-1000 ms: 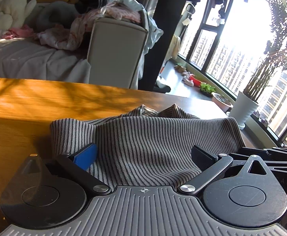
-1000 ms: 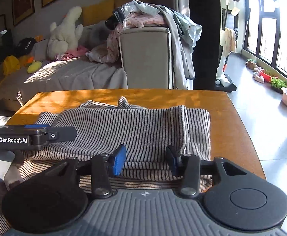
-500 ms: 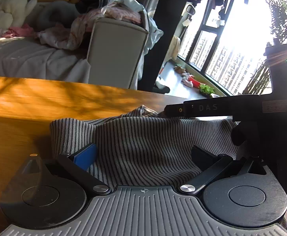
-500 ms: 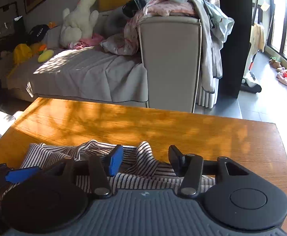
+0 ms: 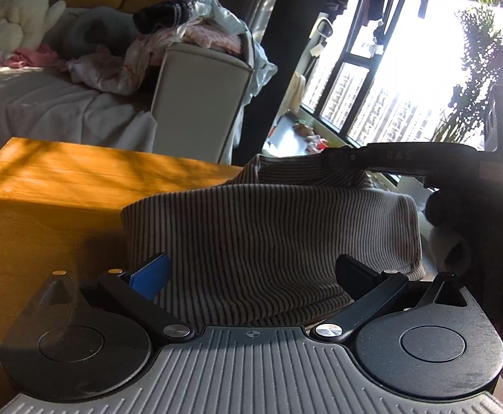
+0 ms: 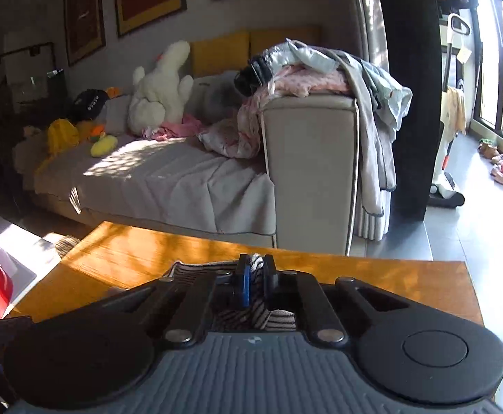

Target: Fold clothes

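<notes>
In the left wrist view, the orange-brown wooden bench (image 5: pixel 54 186) fills the left and centre of the frame, and one grey, dark-striped knit garment (image 5: pixel 272 231) lies across its middle, running right toward the bench edge. The left tongs (image 5: pixel 251 272) stand wide at the lower centre, one blue-padded finger (image 5: pixel 149 272) and one black finger on either side of the near folded edge, pressing on nothing; the cloth merely lies between them, probably so this side can be taken next. At the upper right of that frame the right tongs (image 5: pixel 337 160) reach in sideways and pinch the garment's far edge, which rises in a small peak above the rest, apparently to carry that edge over for a fold.

In the right wrist view, low in the centre, the same tongs are clamped narrow on a bunch of the striped fabric (image 6: pixel 256 269), with the bench behind.

Counted: one garment on the bench, two tongs, each with two fingers.
</notes>
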A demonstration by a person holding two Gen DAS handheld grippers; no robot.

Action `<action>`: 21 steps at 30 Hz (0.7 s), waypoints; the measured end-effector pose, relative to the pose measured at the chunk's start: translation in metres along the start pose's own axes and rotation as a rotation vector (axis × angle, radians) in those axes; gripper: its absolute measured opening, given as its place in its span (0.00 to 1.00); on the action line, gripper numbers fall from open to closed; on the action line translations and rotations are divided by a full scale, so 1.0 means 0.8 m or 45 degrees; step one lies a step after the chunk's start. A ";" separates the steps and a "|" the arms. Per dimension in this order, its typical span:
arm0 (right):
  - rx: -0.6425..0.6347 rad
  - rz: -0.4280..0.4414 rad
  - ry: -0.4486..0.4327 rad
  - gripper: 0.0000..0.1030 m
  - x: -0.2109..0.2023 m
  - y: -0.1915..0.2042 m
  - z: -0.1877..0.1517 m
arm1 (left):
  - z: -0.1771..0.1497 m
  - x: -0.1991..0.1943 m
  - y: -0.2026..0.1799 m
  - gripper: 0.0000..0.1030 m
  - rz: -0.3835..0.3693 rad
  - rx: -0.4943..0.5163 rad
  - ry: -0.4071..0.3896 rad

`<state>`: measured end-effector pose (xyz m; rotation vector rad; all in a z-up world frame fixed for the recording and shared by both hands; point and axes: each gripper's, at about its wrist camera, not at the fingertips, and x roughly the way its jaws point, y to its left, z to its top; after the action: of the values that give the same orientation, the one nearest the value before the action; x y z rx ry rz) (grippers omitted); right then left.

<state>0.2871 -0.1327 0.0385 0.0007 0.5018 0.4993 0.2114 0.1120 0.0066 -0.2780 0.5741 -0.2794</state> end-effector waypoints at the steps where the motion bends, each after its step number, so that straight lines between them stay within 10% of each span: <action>1: -0.003 0.016 -0.017 0.06 -0.018 0.003 0.002 | 0.003 -0.012 0.002 1.00 0.006 -0.012 -0.022; 9: 0.002 0.105 0.029 0.06 -0.134 0.030 -0.064 | 0.037 -0.084 0.019 1.00 0.018 -0.180 -0.129; 21: -0.051 0.065 0.206 0.08 -0.198 0.065 -0.187 | -0.012 -0.099 -0.031 1.00 0.087 0.051 0.060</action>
<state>0.0741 -0.1772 -0.0140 -0.0658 0.6513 0.5622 0.1374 0.1136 0.0460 -0.2131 0.6229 -0.2313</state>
